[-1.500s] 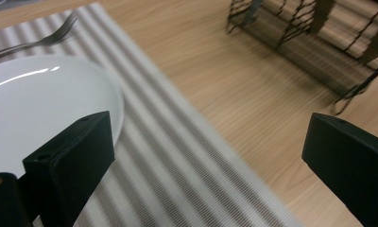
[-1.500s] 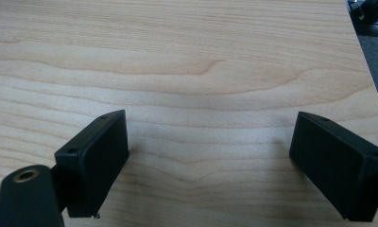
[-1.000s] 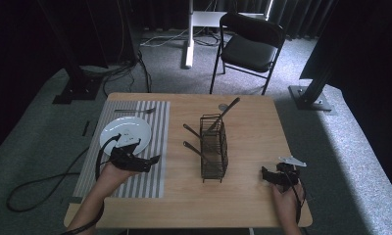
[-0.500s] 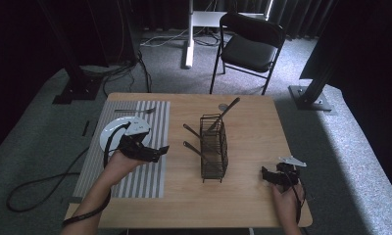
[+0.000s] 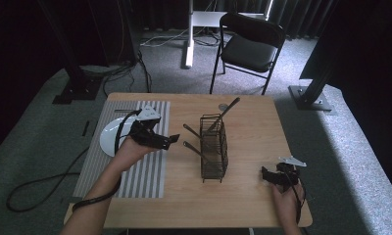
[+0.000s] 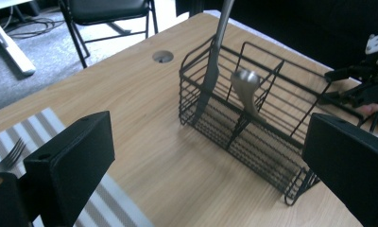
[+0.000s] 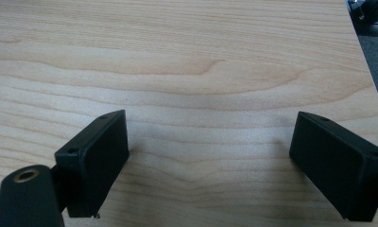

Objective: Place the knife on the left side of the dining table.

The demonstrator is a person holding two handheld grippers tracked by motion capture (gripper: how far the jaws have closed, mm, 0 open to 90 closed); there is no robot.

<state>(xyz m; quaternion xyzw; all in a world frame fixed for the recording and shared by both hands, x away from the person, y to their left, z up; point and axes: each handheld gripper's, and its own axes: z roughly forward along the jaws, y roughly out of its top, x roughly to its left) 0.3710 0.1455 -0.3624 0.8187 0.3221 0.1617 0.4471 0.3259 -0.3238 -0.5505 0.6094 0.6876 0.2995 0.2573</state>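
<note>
Left gripper (image 5: 165,141), jaws apart and empty, is facing the black wire cutlery basket (image 5: 214,147), seemingly for reaching; right gripper (image 5: 269,176), jaws likewise apart, is resting idle on the light wooden table (image 5: 253,122).

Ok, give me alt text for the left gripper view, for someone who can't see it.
Two open black jaws frame a black wire caddy on a wooden table, with a knife and a spoon standing in it. A fork lies on a striped mat at left.

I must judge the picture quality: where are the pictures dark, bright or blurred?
High view: dim, surroundings nearly black, daylight on the floor at right. Left gripper view: wire basket sharp, near jaws soft, top left floor overexposed. Right gripper view: evenly lit table, soft shadows beside the jaws.
</note>
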